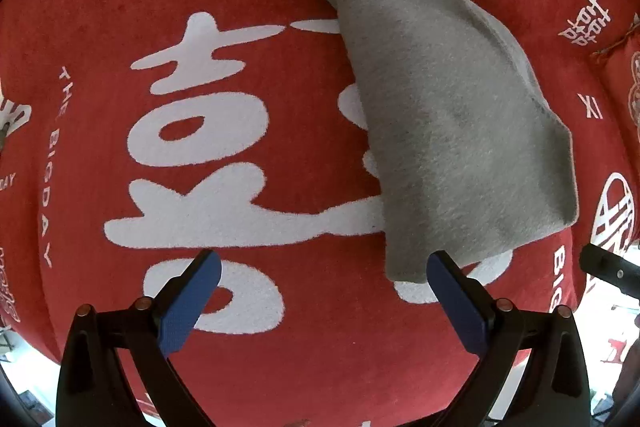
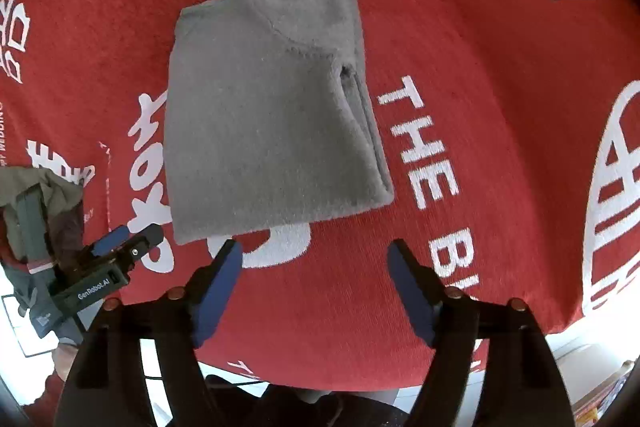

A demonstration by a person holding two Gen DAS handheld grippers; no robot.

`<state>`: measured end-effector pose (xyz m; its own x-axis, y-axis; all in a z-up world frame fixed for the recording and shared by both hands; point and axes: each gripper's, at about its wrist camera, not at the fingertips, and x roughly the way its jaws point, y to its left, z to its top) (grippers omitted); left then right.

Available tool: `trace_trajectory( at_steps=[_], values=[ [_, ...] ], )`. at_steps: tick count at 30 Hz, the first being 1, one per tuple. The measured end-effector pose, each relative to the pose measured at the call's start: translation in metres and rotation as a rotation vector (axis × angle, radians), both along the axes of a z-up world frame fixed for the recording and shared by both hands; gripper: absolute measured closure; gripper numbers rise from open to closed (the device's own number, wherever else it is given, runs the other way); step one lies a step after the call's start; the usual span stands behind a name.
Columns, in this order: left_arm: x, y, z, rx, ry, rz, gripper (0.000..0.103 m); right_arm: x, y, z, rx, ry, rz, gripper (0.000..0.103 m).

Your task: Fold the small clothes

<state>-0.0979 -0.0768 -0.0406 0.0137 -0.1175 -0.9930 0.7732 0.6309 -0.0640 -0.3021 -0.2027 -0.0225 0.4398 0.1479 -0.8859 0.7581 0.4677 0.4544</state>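
Grey fleece garment (image 2: 272, 115), folded into a compact rectangle, lies flat on the red cloth (image 2: 480, 67) printed with white characters and lettering. In the right wrist view it fills the upper middle of the frame; in the left wrist view it runs from top centre to lower right. The right gripper (image 2: 314, 267) sits just below its near edge, jaws spread apart with nothing between them. The left gripper (image 1: 324, 279) is spread wide and empty too, its right-hand pad (image 1: 456, 303) just beside the garment's lower corner. Olive clothing (image 2: 36, 195) shows at the left edge of the right wrist view.
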Motion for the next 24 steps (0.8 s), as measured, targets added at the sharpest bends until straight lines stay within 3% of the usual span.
trace_trajectory(
  at_steps=[8, 16, 21, 24],
  values=[
    [0.014, -0.006, -0.016, -0.026, 0.107, 0.046, 0.000, 0.006, -0.008, -0.005, 0.019, 0.016, 0.049, 0.024],
    [0.024, -0.036, -0.016, -0.044, 0.123, 0.095, 0.000, 0.028, -0.072, 0.010, -0.008, -0.017, 0.149, 0.024],
    [0.031, -0.058, -0.022, -0.051, 0.164, 0.126, 0.000, 0.028, -0.112, 0.006, 0.020, -0.030, 0.149, 0.024],
    [0.030, -0.068, -0.026, -0.029, 0.146, 0.133, 0.000, 0.028, -0.127, 0.001, 0.052, -0.050, 0.134, 0.024]
  ],
)
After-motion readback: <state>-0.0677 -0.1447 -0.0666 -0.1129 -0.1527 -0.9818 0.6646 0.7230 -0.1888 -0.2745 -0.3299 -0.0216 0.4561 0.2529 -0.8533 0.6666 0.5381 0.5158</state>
